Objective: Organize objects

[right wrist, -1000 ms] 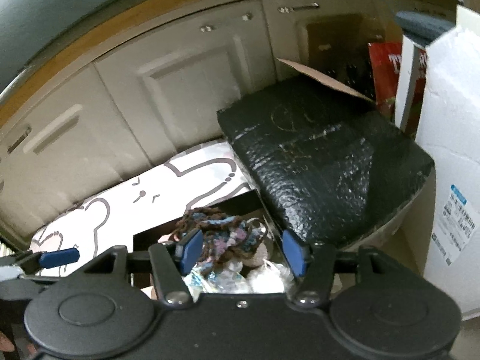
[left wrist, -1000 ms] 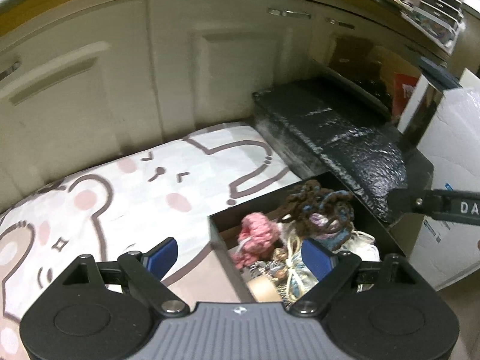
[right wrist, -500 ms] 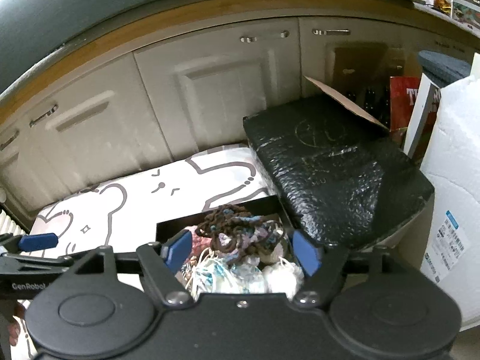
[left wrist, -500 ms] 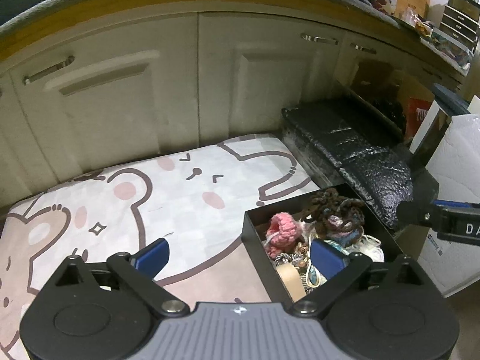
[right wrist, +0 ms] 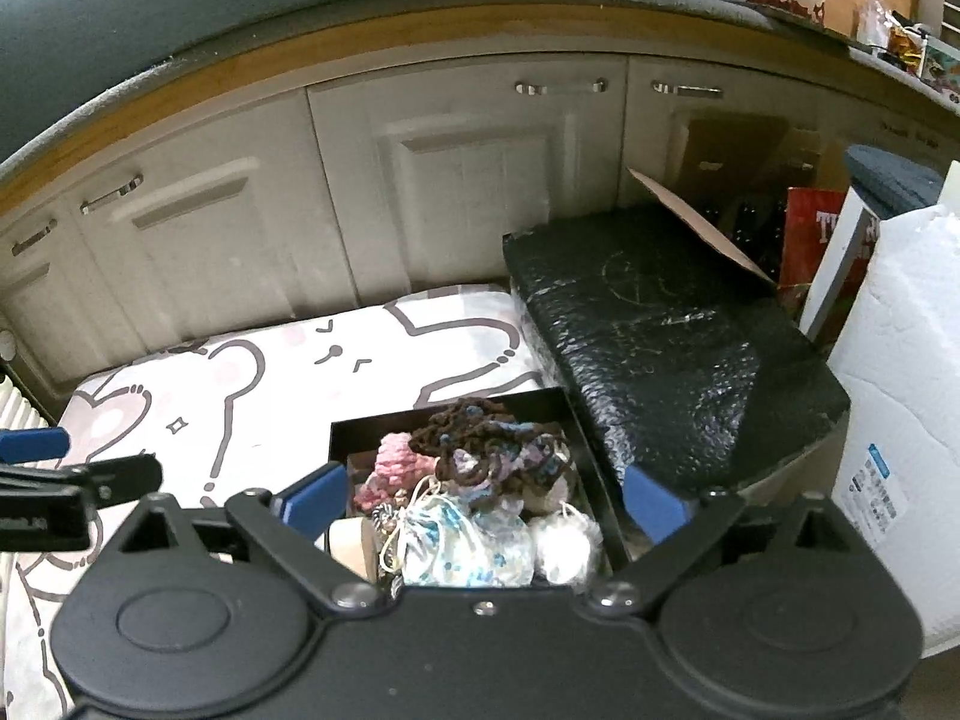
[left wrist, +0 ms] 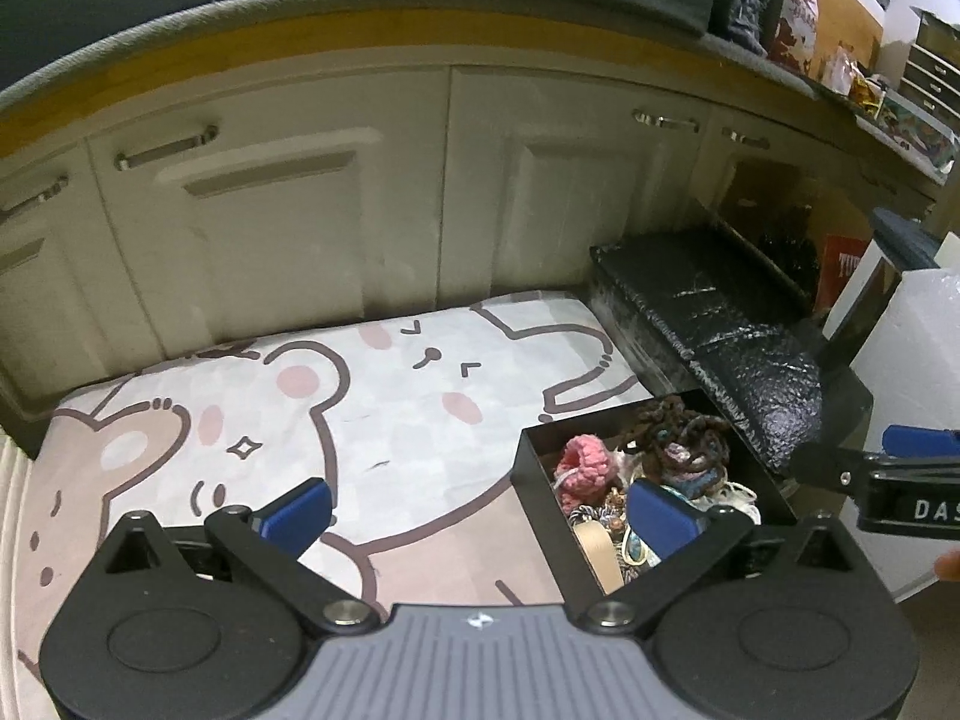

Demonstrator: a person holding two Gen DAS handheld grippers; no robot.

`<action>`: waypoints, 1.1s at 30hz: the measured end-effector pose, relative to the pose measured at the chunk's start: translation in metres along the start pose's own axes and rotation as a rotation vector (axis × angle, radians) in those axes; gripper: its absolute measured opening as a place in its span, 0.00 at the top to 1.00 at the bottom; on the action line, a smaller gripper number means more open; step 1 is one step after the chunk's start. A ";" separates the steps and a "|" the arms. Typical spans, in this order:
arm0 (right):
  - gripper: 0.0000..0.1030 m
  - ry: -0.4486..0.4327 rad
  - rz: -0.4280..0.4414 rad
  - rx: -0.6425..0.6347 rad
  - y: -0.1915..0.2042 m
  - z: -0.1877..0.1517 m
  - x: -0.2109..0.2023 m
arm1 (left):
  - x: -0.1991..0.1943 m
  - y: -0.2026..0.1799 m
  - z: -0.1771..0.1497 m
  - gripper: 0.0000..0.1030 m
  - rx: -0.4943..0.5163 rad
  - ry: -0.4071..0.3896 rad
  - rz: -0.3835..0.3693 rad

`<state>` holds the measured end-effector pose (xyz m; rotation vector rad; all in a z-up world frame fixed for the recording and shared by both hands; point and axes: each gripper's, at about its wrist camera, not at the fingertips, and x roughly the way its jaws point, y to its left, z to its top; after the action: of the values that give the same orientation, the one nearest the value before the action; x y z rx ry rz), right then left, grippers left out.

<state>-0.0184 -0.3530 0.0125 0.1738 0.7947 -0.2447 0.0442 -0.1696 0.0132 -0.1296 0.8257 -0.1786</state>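
A black box (left wrist: 543, 501) (right wrist: 339, 441) sits on the bear-print mat (left wrist: 372, 420) (right wrist: 240, 384), filled with small items: a brown yarn tangle (left wrist: 678, 438) (right wrist: 486, 444), a pink knitted piece (left wrist: 585, 468) (right wrist: 396, 462), a patterned pouch (right wrist: 462, 546) and a tape roll (left wrist: 600, 549). My left gripper (left wrist: 480, 507) is open and empty, above the mat and the box's left side. My right gripper (right wrist: 483, 495) is open and empty, held above the box.
A black wrapped package (left wrist: 708, 324) (right wrist: 672, 330) lies right of the box. White cabinet doors (left wrist: 288, 228) (right wrist: 462, 180) stand behind the mat. A white foam block (right wrist: 900, 372) and cardboard (right wrist: 690, 216) stand at the right.
Both grippers have pulled back and risen; the box and mat look smaller and farther. Both stay open and empty.
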 end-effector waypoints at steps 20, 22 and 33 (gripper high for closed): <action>0.03 -0.037 0.033 -0.089 0.009 -0.029 -0.079 | -0.081 -0.008 -0.037 0.00 0.023 -0.002 0.045; 0.03 -0.036 0.033 -0.111 0.011 -0.034 -0.088 | -0.088 -0.011 -0.042 0.00 0.026 -0.004 0.054; 0.03 -0.049 0.012 -0.149 0.014 -0.065 -0.122 | -0.116 -0.023 -0.065 0.00 0.069 -0.033 0.078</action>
<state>-0.1412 -0.3049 0.0571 0.0318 0.7594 -0.1770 -0.0834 -0.1705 0.0573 -0.0354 0.7895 -0.1314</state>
